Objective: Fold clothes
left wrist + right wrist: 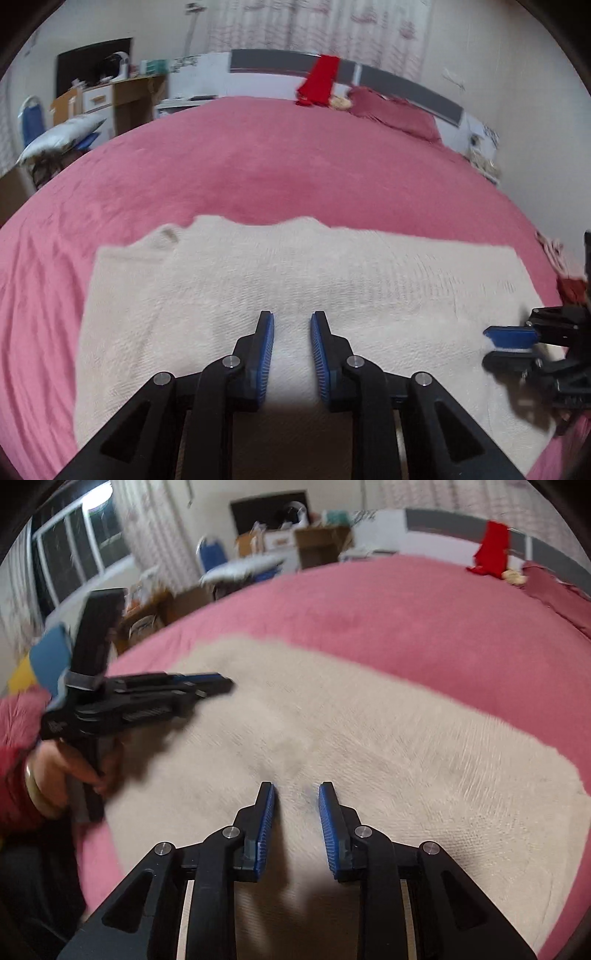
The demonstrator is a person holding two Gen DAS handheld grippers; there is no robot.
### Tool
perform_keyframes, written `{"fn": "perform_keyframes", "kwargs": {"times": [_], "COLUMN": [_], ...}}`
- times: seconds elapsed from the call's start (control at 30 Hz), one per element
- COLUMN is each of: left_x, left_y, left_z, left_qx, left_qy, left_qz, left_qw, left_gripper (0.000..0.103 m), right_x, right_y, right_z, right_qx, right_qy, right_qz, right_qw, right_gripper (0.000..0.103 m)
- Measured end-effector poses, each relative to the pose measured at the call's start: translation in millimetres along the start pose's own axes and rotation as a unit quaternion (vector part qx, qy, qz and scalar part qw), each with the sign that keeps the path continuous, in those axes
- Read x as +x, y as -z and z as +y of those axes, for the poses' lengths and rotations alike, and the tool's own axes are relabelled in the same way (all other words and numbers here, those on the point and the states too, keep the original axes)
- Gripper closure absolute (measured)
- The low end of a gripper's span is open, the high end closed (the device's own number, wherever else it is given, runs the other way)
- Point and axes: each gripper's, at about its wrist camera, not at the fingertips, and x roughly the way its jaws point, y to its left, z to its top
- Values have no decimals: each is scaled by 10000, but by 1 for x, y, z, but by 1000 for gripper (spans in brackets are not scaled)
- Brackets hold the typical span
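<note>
A cream knitted garment (pixel 295 266) lies flat in a broad rectangle on the pink bedspread (pixel 295 155). My left gripper (pixel 291 317) hovers over its near edge, open, and only knit shows through the gap between its blue pads. At the garment's right end my right gripper (pixel 491 345) comes in sideways, blurred. In the right wrist view the garment (pixel 369 720) fills the middle. My right gripper (pixel 297 788) stands open above it and holds nothing. My left gripper (pixel 225 685) reaches in from the left, held by a hand (pixel 74 764) in a red sleeve.
A red cloth (pixel 321 79) hangs over the grey headboard, beside a dark pink pillow (pixel 395 110). Past the bed's far left stand a desk with boxes (pixel 110 96) and a blue chair (pixel 31 118). Reddish clothes (pixel 569 288) lie at the bed's right edge.
</note>
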Motion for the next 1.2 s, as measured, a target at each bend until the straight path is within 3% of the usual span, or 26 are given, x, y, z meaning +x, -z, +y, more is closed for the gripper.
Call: {"fn": "perform_keyframes", "kwargs": {"times": [0.17,0.33,0.43,0.5,0.57,0.63,0.73,0.83,0.93,1.03,1.07,1.13,1.2], "left_x": [-6,-11,-21,-12,-4,-1,-3,-9,-20,-31,-33,-20,-5], "left_y": [8,1,5,14,24,33,34,29,19,13,11,15,19], "left_z": [-22,-42,-51,-61,-61,-58,-49,-40,-33,-30,-30,-29,-22], "left_qx": [197,124,198,692,904,991,813,574,295,267,313,581,723], "left_qy": [-155,-492,-60,-491,-673,-731,-524,-308,-208,-177,-185,-780,-1250], "left_qz": [-15,-250,-575,-296,-197,-173,-158,-61,-51,-413,-531,-256,110], "left_qw": [9997,9984,9981,9959,9934,9922,9952,9979,9993,9986,9979,9949,9895], "left_gripper": [79,82,79,78,78,77,75,75,75,75,75,74,71], "right_x": [-25,-78,-79,-58,-42,-50,-62,-81,-99,-106,-108,-96,-72], "right_y": [-6,8,15,14,19,19,19,19,19,24,26,28,37], "right_z": [-62,-74,-66,-64,-75,-100,-139,-155,-121,-76,-61,-37,-29], "right_qx": [1148,1135,901,757,685,779,960,1411,1132,700,555,264,-71], "right_qy": [594,1509,1186,892,751,1218,1870,2113,2077,1706,1581,1339,1462], "right_qz": [-492,-687,-634,-372,-80,-151,-248,-279,-551,-775,-849,-763,-388], "right_qw": [9904,9796,9868,9924,9948,9894,9774,9668,9701,9798,9822,9877,9885], "right_gripper": [74,72,72,73,76,76,73,72,68,41,40,40,41]}}
